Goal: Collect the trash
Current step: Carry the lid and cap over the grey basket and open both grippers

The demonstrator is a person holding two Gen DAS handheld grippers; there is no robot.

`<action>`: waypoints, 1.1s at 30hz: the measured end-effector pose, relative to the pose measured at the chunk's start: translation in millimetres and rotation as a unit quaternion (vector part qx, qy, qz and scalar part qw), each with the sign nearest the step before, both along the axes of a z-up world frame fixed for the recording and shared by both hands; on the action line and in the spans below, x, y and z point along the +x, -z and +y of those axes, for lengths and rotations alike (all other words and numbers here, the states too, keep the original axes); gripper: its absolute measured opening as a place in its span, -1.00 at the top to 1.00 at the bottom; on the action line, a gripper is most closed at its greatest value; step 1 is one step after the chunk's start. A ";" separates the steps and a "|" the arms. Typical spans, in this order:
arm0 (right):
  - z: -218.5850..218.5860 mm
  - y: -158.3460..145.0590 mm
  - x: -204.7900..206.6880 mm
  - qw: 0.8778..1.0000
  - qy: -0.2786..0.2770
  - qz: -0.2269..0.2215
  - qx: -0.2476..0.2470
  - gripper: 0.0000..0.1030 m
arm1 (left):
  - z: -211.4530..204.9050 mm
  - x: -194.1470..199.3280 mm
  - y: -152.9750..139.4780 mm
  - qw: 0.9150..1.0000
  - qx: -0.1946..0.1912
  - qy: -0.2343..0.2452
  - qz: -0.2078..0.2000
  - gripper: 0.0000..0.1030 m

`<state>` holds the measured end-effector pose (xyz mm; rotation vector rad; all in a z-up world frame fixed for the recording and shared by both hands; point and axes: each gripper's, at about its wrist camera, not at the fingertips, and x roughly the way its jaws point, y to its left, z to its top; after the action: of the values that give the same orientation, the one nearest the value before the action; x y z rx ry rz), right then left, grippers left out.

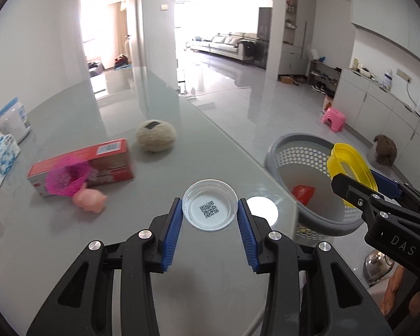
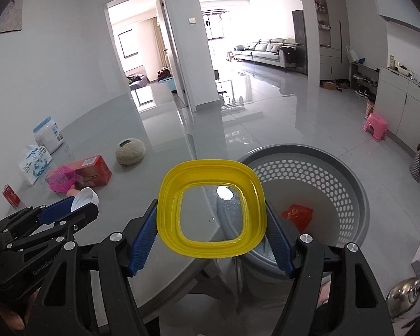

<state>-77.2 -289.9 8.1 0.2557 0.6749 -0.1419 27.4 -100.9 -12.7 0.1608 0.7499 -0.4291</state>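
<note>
So the left tool [image 1: 210, 210] has a small clear plastic cup [image 1: 209, 207] pinched between its blue pads, QR code showing on the bottom, and it's held above the grey surface [image 1: 126, 238] near the edge. The right tool [image 2: 211, 218] is clamped on a yellow square lid [image 2: 211, 208] with a see-through middle, hanging right over the surface's edge. The grey perforated basket [image 2: 336, 173] sits on the floor at about 3 o'clock from that lid, close by, with a red wrapper [image 2: 298, 215] lying in the bottom.

In the left wrist view, out at 10 o'clock from the cup, there's a red box [image 1: 98, 159] with a pink mesh thing [image 1: 65, 180] and a pink pig toy [image 1: 91, 200] in front of it. A fuzzy beige ball [image 1: 155, 135] sits at 11 o'clock, beyond the box. A white disc [image 1: 263, 210] lies on the surface just right of the cup.
</note>
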 end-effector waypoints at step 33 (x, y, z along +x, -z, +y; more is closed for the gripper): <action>-162.8 86.4 16.4 0.993 0.077 0.052 0.066 -0.34 | -189.0 52.3 72.2 0.991 0.050 0.099 0.073 0.23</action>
<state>-60.8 -452.7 -78.3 0.4307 0.7698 -0.2590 79.7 -289.9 -84.9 0.3024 0.9044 -0.5977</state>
